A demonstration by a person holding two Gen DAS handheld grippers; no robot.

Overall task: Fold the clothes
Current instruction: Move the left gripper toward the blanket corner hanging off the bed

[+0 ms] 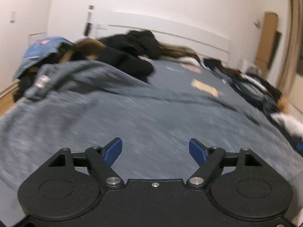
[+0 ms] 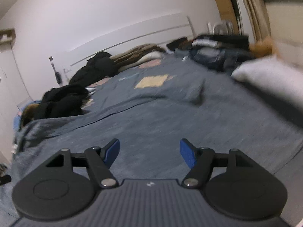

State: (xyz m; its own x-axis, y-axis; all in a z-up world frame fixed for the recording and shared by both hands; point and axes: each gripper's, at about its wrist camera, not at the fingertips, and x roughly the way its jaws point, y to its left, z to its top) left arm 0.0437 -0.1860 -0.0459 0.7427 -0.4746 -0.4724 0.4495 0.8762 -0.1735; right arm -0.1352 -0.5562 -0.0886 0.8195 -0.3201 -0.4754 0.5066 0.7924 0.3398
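A large blue-grey garment [image 1: 106, 102] lies spread over the bed, its collar with a white label [image 1: 42, 80] at the far left. The same garment [image 2: 161, 117] fills the middle of the right wrist view, with a fold line running across it. My left gripper [image 1: 155, 148] hovers over the near part of the cloth, blue pads [image 1: 113, 149] wide apart and nothing between them. My right gripper [image 2: 149, 149] is likewise open above the cloth with nothing held. Both views are blurred by motion.
A heap of black and brown clothes [image 1: 123, 51] lies at the back left of the bed, with blue jeans [image 1: 40, 49] beside it. More dark and white clothes [image 1: 253, 89] are piled along the right edge. A white garment [image 2: 269, 77] sits at the right. A white headboard [image 1: 170, 28] stands behind.
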